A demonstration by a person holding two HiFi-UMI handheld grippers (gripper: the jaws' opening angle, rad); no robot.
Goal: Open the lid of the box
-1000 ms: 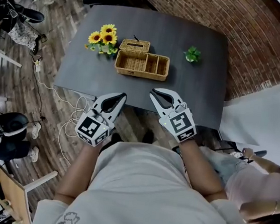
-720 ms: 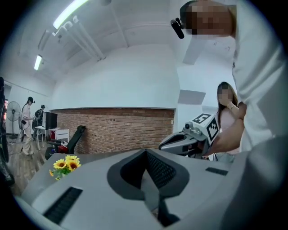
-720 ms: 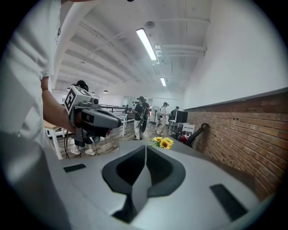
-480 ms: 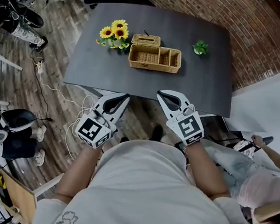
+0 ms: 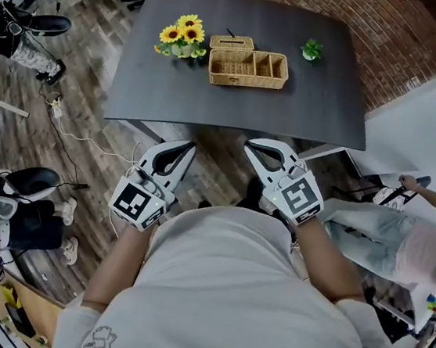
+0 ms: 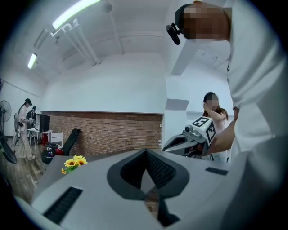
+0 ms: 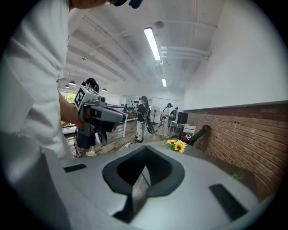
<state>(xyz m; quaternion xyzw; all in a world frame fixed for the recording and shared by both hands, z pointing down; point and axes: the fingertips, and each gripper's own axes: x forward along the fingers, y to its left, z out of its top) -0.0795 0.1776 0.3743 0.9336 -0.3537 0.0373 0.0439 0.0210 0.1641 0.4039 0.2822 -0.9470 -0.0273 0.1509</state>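
- Head view: the left tongs [image 5: 180, 150] and the right tongs [image 5: 259, 146] are held side by side short of the grey table [image 5: 234, 108]. Each pair has its jaws closed together on nothing.
- One wicker box [image 5: 248, 69] sits well ahead of both tongs, on the far half of the table, its compartments open to view.
- One smaller woven piece [image 5: 232, 43] touches the box's far side; whether it is the lid I cannot tell.
- One bunch of sunflowers [image 5: 181, 35] stands ahead of the left tongs, just beside the box.
- One small green plant [image 5: 311, 50] stands ahead of the right tongs.
- Bare tabletop lies between tongs and box.
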